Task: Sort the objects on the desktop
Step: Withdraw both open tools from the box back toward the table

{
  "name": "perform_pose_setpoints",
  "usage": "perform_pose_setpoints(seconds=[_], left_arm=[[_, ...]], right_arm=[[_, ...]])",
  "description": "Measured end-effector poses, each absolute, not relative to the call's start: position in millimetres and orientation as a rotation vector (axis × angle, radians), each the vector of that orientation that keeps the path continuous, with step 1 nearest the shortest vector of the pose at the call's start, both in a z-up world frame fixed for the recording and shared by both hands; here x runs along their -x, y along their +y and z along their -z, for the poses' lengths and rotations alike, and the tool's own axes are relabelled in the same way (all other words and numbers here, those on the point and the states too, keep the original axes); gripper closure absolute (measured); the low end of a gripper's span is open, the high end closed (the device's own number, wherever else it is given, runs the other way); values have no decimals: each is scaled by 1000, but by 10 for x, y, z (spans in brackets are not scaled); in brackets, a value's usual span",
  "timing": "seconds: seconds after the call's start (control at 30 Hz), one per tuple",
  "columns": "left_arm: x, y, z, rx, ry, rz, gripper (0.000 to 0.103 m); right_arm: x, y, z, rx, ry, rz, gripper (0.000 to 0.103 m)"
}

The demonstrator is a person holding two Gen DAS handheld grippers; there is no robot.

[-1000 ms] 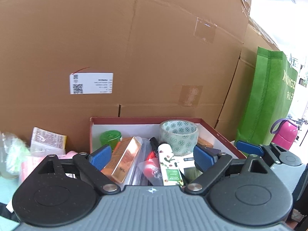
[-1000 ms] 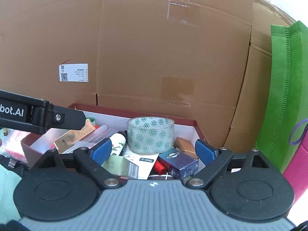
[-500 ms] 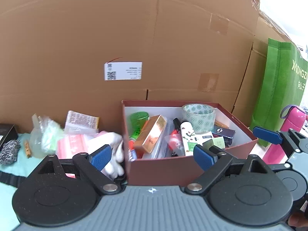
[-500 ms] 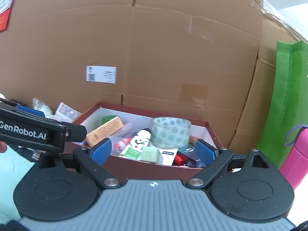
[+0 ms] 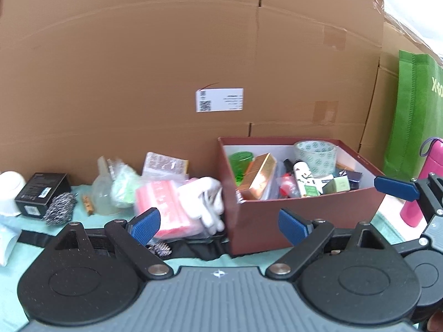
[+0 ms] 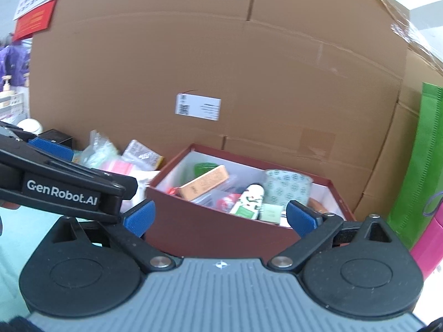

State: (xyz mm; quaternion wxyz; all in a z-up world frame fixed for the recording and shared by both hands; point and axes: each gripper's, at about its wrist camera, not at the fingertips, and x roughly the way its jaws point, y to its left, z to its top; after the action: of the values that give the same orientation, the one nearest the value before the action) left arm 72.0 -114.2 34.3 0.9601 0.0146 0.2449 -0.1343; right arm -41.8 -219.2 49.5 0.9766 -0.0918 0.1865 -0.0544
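A dark red box (image 5: 290, 221) (image 6: 210, 232) holds several items: a patterned tape roll (image 5: 315, 156) (image 6: 288, 184), a gold box (image 5: 259, 173), a green jar (image 5: 241, 161) and a white tube (image 6: 249, 200). My left gripper (image 5: 218, 225) is open and empty, in front of the box's left corner. My right gripper (image 6: 220, 218) is open and empty, in front of the box's near wall. Loose items lie left of the box: a pink packet (image 5: 163, 203), white gloves (image 5: 207, 196), a steel scourer (image 5: 59, 207) and a black box (image 5: 41, 191).
Large cardboard cartons (image 5: 193, 55) stand close behind. A green bag (image 5: 412, 116) and a pink bottle (image 5: 423, 182) stand right of the box. A clear bottle with a green bag (image 5: 113, 191) sits at the left. The table has a teal cloth (image 5: 193, 262).
Both grippers have pulled back and away from the box. One second ago they hovered over its contents; now the whole box and the items to its left show. Both stay open.
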Motion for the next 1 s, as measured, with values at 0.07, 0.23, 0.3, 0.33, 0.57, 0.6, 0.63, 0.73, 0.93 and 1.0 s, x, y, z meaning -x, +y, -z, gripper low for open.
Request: perform_pose_setpoints(seconds=[0.07,0.23,0.3,0.33,0.57,0.6,0.63,0.73,0.93,1.0], left_arm=[[-691,-1059,-331,-28,499,257,8],[-656,-805,-288,-15,513,212,8],[-658,-691,-267,-9,520,192,8],[-657,-636,-254,-4,523,181,8],[-638,-198,-129,40,546,120,8],[-629,-120,-101,48,546,115,8],[-619,-33,-70,58,546,115,8],[-630,239,41,100,562,94,8],[-718,691,181,146,593,18,9],[-774,806,208,163,597,6,9]], right_arm=[[419,-2102,-489,197,379,92,5],[372,-1863,-456,212,387,39,5],[342,-1753,-434,220,392,16,5],[328,-1694,-421,224,392,2,5],[192,-1277,-343,245,402,-95,5],[168,-1214,-328,250,403,-108,5],[139,-1152,-311,255,404,-124,5],[76,-973,-258,271,415,-176,5],[-99,-650,-134,299,443,-255,5],[-171,-551,-96,305,450,-278,5]])
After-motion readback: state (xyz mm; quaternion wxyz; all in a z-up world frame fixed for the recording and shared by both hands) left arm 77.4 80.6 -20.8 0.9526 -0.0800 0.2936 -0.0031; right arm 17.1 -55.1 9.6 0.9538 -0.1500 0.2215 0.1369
